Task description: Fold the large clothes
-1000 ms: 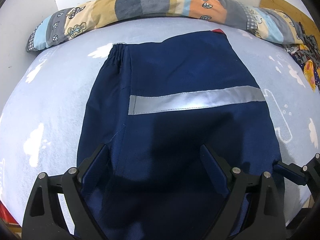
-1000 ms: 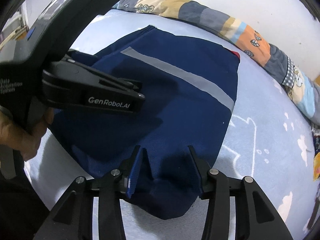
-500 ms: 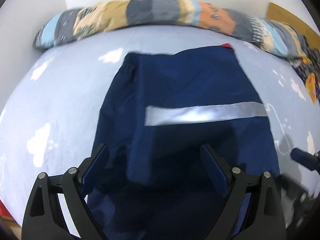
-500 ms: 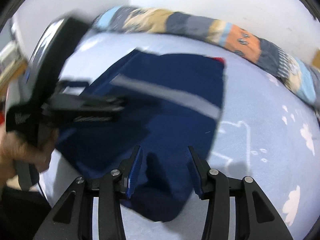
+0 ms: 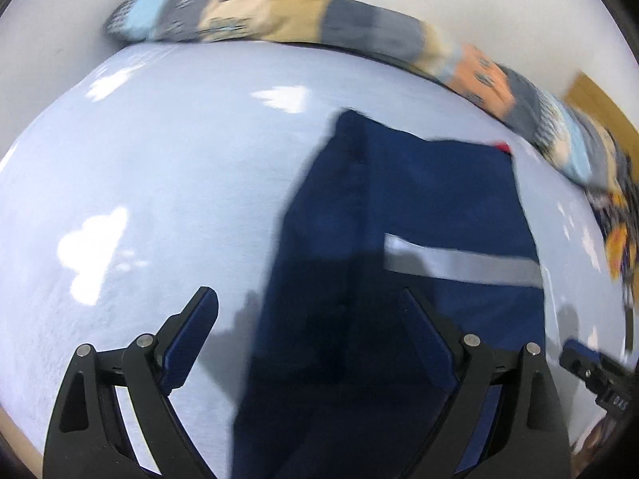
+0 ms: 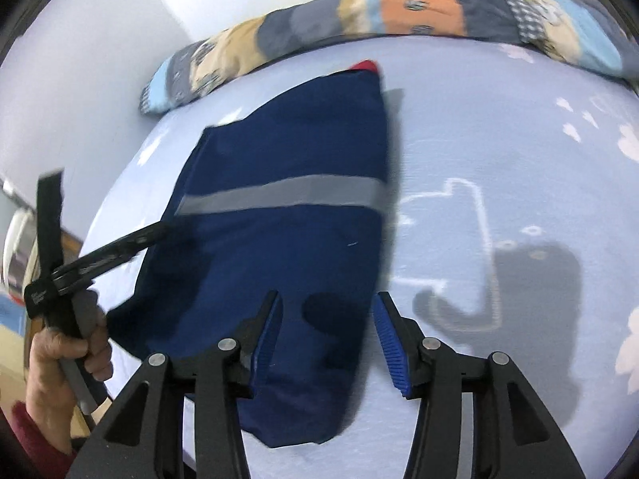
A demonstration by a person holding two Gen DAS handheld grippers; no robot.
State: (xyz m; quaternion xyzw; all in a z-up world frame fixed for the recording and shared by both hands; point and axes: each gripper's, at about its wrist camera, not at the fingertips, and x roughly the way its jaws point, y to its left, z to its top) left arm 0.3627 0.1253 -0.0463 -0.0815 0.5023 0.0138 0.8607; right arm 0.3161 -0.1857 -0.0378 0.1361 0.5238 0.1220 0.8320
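Note:
A navy blue garment (image 5: 419, 239) with a grey reflective stripe (image 5: 459, 265) lies folded flat on a light blue bed sheet (image 5: 159, 179). It also shows in the right wrist view (image 6: 287, 219) with its stripe (image 6: 279, 195) and a red tag (image 6: 365, 66) at the far end. My left gripper (image 5: 307, 331) is open and empty above the garment's near left edge. My right gripper (image 6: 327, 331) is open and empty above the garment's near right part. The left gripper also shows in the right wrist view (image 6: 120, 247), held by a hand.
A long patchwork bolster (image 5: 319, 28) lies along the wall at the far edge of the bed, and also shows in the right wrist view (image 6: 399, 12). Patterned cloth (image 5: 619, 239) lies at the right. The sheet (image 6: 499, 159) has white cloud prints.
Both grippers have swung: the left view has shifted left so the garment sits to the right. The right view now looks along the garment. The garment has not moved.

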